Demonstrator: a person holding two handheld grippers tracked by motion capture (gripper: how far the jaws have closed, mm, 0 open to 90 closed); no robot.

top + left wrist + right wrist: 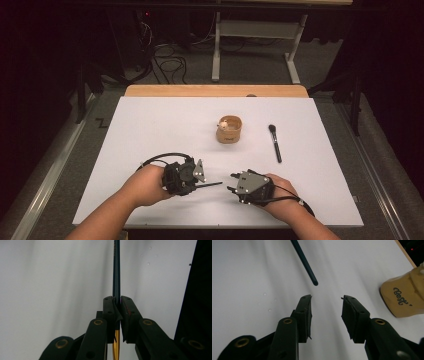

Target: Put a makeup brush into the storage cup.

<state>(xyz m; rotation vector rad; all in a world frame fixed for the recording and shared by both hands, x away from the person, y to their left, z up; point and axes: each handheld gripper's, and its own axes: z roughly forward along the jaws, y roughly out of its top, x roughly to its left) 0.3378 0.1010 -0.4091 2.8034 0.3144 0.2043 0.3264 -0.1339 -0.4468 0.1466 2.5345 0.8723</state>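
At lower centre of the high view: left gripper (199, 181) clenched on a thin dark brush handle (209, 185), tip pointing right toward the right gripper (233, 189). Right gripper released, nothing between the jaws, handle tip just ahead of them. For a clean handover: line up on the handle end, close squarely, free the left only after. Farther up the bench (150, 125): tan holder (229, 129), makeup brush (275, 143) to its right.

Two brushes (274, 143) (210, 185), one tan cup (229, 129), two tongs (204, 176) (232, 189).
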